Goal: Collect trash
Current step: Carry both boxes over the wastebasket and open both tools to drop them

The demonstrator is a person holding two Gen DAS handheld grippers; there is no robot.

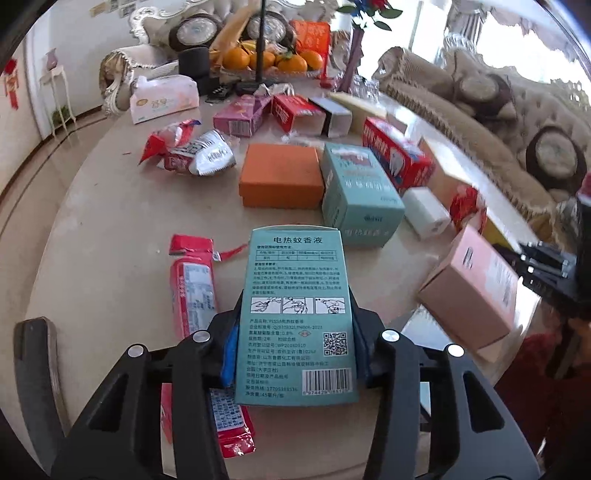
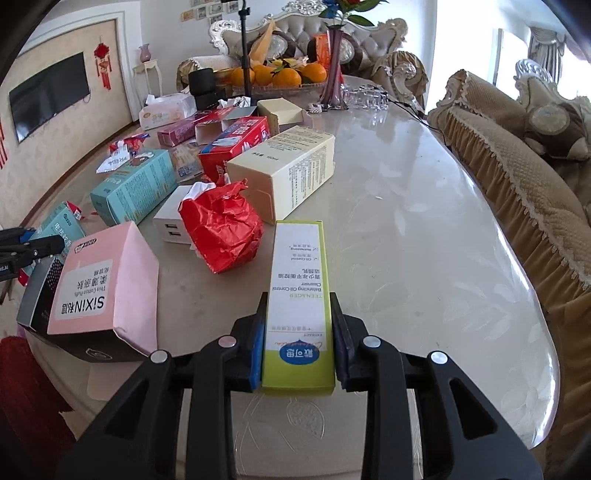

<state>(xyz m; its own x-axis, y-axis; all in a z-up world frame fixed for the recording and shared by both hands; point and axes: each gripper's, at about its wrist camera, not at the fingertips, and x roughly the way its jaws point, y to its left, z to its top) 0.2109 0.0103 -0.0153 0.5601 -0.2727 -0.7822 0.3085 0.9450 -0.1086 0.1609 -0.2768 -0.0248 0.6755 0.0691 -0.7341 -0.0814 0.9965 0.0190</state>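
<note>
Both cams sit low over the table (image 2: 406, 206), looking forward along their fingers toward the far sofa (image 2: 303, 33). Left one's further left; both catch the pink box (image 1: 476, 291) (image 2: 107, 280).

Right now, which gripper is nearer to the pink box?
Left, likely. The pink box lies between them: the left gripper reaches its far-left edge, while the right gripper, holding the green box, is further right.

pale marble table (image 2: 424, 229), beige tufted sofas (image 2: 517, 177) around it, wall tv (image 2: 50, 94), bright window light.
</note>
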